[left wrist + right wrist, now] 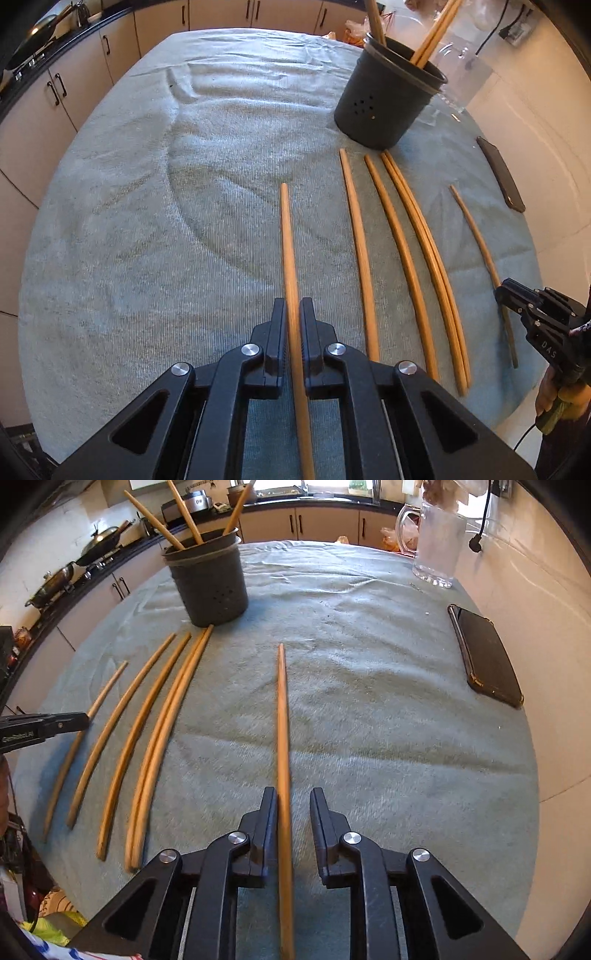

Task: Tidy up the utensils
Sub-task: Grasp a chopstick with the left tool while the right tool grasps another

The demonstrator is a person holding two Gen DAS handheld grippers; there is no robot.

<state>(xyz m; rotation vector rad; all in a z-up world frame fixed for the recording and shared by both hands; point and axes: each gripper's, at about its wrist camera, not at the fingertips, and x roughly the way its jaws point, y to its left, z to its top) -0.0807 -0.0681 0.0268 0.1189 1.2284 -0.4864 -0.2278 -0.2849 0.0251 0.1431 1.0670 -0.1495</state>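
Left wrist view: the left gripper (293,314) has its fingers clamped on a chopstick (287,236) lying on the towel-covered counter (147,221). Right wrist view: the right gripper (293,808) stands narrowly parted around another chopstick (282,720), which touches only the left-hand finger (267,819). A dark holder (210,587) stands beyond.

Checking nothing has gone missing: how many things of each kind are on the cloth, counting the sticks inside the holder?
Chopsticks: 9 (6 outside the holder, 3 in it)
Holder: 1
Phone: 1
Glass jug: 1
Total: 12
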